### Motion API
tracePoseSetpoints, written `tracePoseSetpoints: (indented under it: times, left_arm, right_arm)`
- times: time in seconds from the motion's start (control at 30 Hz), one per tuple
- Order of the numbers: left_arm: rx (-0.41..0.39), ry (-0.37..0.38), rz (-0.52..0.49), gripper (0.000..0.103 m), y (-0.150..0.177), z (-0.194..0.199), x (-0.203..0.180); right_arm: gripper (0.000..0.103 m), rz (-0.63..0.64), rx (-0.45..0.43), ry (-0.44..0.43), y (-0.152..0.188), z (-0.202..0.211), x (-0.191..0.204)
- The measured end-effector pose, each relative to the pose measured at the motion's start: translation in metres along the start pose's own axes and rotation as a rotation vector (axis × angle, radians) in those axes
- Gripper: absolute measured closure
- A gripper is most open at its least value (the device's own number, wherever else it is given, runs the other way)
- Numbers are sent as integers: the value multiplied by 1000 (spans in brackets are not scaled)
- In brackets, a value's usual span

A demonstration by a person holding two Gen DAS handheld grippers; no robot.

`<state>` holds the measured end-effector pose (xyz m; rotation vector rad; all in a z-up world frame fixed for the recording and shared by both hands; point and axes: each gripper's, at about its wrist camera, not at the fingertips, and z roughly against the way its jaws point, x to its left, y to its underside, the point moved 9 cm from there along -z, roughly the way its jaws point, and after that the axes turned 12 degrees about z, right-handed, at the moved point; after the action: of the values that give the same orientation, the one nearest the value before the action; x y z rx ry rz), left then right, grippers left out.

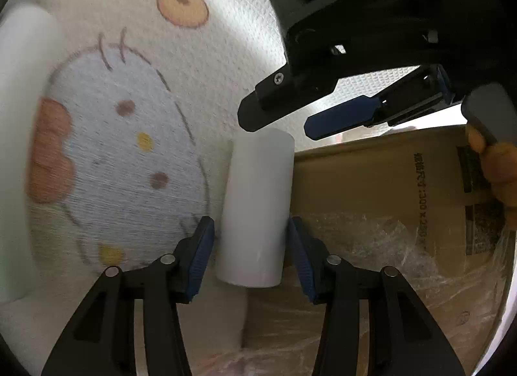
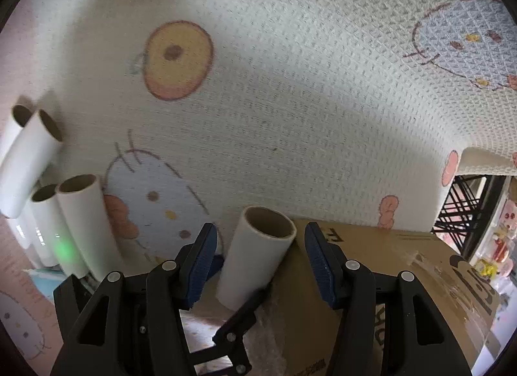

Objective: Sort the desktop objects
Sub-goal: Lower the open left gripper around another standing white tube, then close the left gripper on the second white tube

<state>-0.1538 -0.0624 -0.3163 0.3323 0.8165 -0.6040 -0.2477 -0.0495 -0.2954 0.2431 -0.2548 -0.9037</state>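
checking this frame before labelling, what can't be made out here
- Left wrist view: the white tube held by the left gripper hides its lower end behind the fingers.
- Left wrist view: cardboard box print is blurred.
- Right wrist view: the tube group at the left is cut by the edge; count unclear.

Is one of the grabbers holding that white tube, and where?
Yes, the left gripper holds the white tube by its sides, near the lower end. The right gripper holds nothing.

Dim, soft daylight, perhaps from the right; fisheye edges bend and blur, with dark vignetted corners.
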Motion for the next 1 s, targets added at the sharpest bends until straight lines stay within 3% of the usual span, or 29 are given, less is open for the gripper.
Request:
tracePoseSetpoints:
  times: [0.17,0.3,0.53,0.73,0.83,0.93,1.0]
  left_arm:
    - [6,-44,-17,54,0,-3,-3]
    - [-35,-62,1,54,-3,3,1]
    - [-140,-104,39,54,-9,40,28]
    - [-188,-160,27,54,-14,64,44]
    - [-188,-178,9,54,-13,66,43]
    - [-188,-183,4,54,-15,66,39]
    - [-189,-181,0,54,-10,68,54]
  right_arm:
    - [50,-17,-26,-17,-3,4,4]
    - [50,19,-85,-25,-5,15,19]
    - [50,21,-274,-115,-6,45,54]
    - [50,-12,-453,-151,25,62,85]
    - [50,-129,-566,-244,42,66,92]
    - [49,-315,-734,-420,54,69,89]
    - [50,-356,-756,-466,55,59,89]
